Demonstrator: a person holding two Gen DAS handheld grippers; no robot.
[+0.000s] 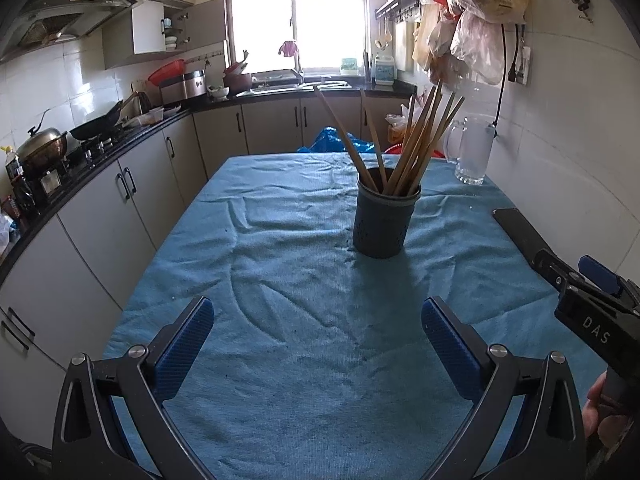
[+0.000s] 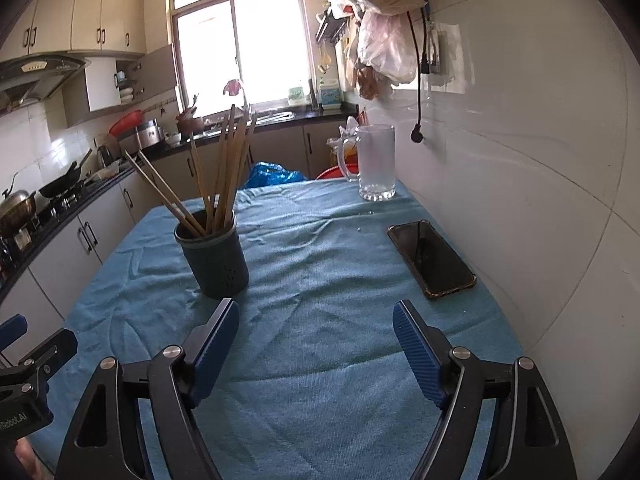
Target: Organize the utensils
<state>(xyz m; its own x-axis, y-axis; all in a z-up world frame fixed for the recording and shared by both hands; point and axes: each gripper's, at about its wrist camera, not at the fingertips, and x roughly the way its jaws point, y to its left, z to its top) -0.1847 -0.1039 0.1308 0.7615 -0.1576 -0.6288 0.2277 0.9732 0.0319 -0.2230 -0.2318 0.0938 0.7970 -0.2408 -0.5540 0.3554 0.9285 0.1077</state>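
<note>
While both tools — left and right — gape empty, a rumpled blue cloth covers the kitchen table.

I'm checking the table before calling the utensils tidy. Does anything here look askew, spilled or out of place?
Nothing is spilled or damaged. The chopsticks all stand in the dark holder, splayed at different angles, a couple leaning far left. A phone lies near the wall and a glass mug stands at the far corner; neither is a utensil. The blue cloth is wrinkled.
</note>
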